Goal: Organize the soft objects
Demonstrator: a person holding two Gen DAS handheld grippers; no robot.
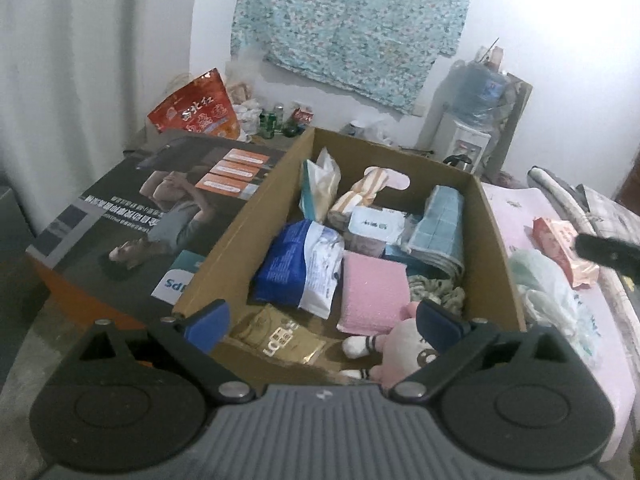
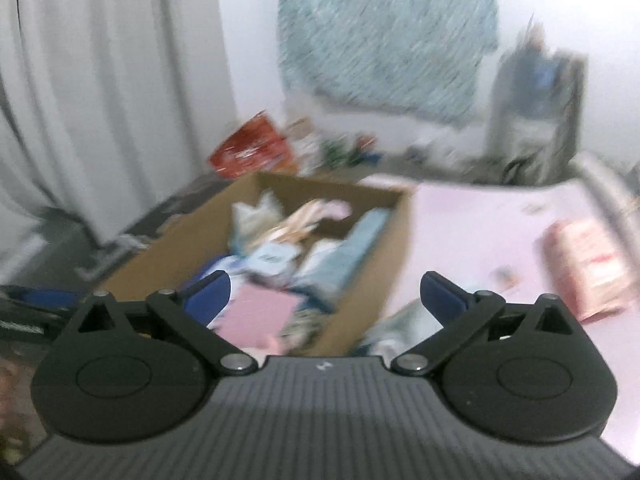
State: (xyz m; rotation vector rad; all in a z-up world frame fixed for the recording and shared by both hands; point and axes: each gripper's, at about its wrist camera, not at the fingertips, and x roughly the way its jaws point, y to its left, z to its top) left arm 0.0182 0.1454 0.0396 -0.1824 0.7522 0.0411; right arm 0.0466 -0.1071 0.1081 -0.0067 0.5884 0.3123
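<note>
While both tools hung above the work area with nothing between their pads, the open brown cardboard box [image 1: 496, 216] stood as the collecting place for the soft goods. The left gripper [image 1: 324, 320] was spread wide, its blue pads framing the near end of the box, and gripped nothing. Inside lay a pink plush toy with striped feet [image 1: 396, 344] against the near wall, a pink rectangular sponge pad [image 1: 374, 292], a blue-and-white plastic pack [image 1: 298, 268], a folded pale-blue quilted cloth [image 1: 440, 220], a striped orange-and-white cloth [image 1: 362, 194] and a gold foil sachet [image 1: 280, 340]; they were packed side by side, presumably so that each could be seen and none crushed. The right gripper [image 2: 326, 296], seen in a motion-blurred view, was likewise spread and empty, pointing over the box's right wall toward the pink bed sheet [image 2: 472, 224]. Outside the box, on that sheet, remained a pink-and-red soft tissue packet [image 1: 562, 254] and a crumpled translucent greenish plastic bag [image 1: 544, 280], judged to be the items not yet sorted. A large printed dark carton [image 1: 132, 216] lay flat against the box's left side.
</note>
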